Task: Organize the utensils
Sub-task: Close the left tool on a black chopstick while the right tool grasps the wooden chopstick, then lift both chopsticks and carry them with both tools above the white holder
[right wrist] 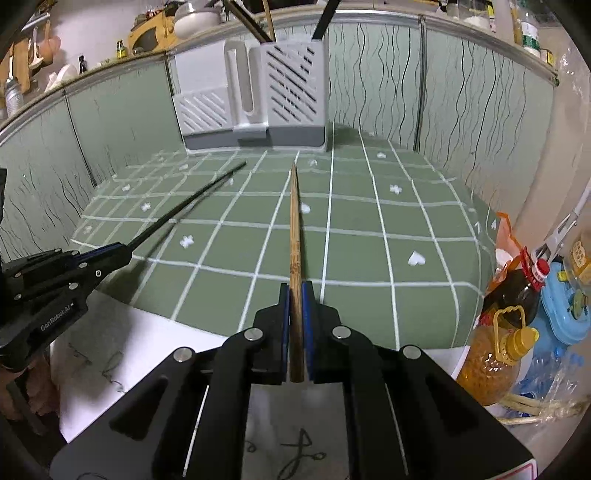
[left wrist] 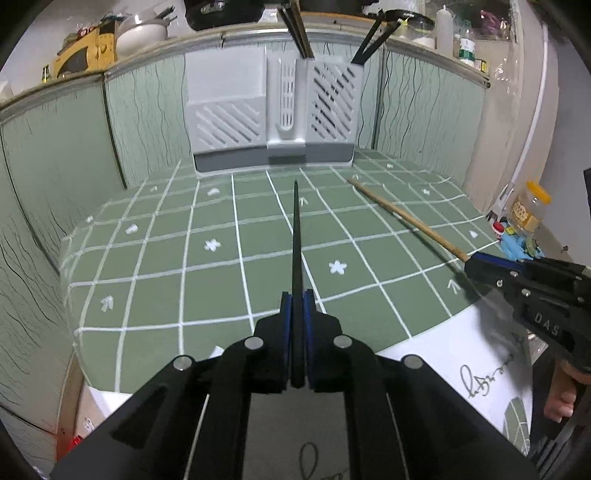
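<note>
A black chopstick (left wrist: 296, 236) is clamped between the blue pads of the left gripper (left wrist: 296, 306) at the lower centre of the left wrist view, its thin end pointing up the frame toward the grey utensil holder (left wrist: 271, 110); in the right wrist view the same chopstick is seen at centre left, slanting up to the right above the cloth. A wooden chopstick (right wrist: 294, 229) is pinched in the closed right gripper (right wrist: 294, 299) at the lower centre of the right wrist view, its tip directed toward the holder's base; in the left wrist view it is seen at centre right, running up to the left from the gripper. Both chopsticks are held over the green checked tablecloth (left wrist: 155, 280); whether their tips touch it cannot be told. The holder is placed at the upper centre of both views, against the green patterned backsplash (left wrist: 55, 155), and several dark utensils (left wrist: 295, 26) are already stood in its tall slotted right compartment. Oil bottles (right wrist: 502, 332) are grouped at the lower right edge of the right wrist view, beside the cloth. A white sheet with scribbled handwriting (left wrist: 476, 369) is laid under the cloth's near edge.
</note>
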A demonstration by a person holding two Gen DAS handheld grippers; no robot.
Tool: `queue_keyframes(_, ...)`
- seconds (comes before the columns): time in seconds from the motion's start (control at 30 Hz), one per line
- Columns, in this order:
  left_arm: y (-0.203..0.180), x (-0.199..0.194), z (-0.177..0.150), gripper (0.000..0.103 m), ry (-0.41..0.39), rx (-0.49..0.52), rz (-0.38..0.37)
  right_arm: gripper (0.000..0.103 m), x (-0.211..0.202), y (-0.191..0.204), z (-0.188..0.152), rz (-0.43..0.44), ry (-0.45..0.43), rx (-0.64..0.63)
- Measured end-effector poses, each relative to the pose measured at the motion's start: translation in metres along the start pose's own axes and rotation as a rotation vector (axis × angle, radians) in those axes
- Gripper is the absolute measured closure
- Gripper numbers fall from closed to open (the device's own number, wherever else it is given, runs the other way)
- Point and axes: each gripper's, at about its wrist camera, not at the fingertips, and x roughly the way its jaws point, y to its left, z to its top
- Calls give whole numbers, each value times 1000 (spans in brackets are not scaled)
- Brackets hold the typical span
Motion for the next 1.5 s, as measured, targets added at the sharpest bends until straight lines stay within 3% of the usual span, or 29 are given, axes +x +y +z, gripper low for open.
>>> queue_keyframes(0.57, 15, -68, 54, 97, -167, -31, -14, 96, -69, -2, 59, 11, -184, 31)
queue_keyframes(0.93, 12, -104, 87, 97, -254, -24, -26, 96, -102, 0, 91, 15, -250, 9)
queue_keyframes(1.5, 9, -101, 106, 97, -200, -22, -78, 96, -114, 3, 110, 38, -260, -11)
